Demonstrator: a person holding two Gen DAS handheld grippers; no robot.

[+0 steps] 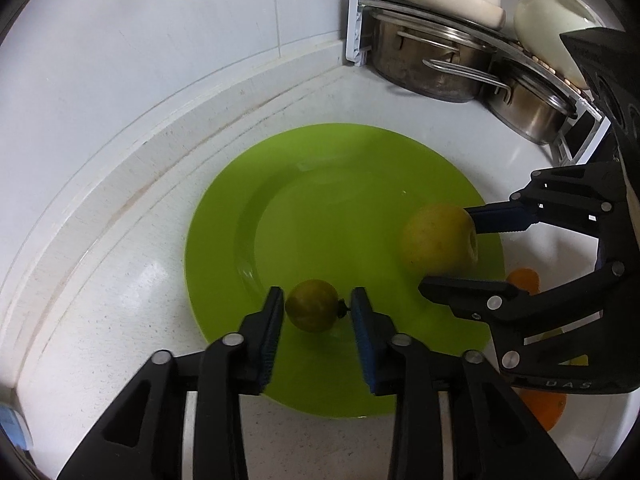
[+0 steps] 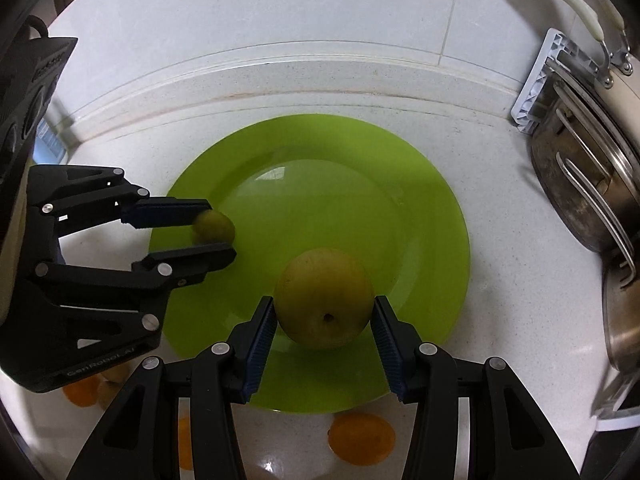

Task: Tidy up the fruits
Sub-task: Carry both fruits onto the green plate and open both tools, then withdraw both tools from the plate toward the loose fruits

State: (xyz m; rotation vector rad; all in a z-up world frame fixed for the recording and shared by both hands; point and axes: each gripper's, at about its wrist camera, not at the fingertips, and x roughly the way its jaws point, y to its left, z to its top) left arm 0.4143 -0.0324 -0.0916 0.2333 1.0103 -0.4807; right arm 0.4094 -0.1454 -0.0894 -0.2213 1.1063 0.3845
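Lime-green plate (image 1: 320, 184), yellow-green fruits (image 2: 324, 304), speckled white counter (image 1: 160, 280), black tools.

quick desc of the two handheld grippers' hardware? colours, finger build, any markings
Both match: the left gripper and right gripper are matte black plastic with parallel-linkage arms pinned by round silver fasteners. Their fingers are flat and carry ribbed dark-blue pads on the inner faces. Triangular cut-outs lighten the arms. Pale raised lettering runs along each body's lower edge, too small to read surely. No cables, hands or sleeves show.
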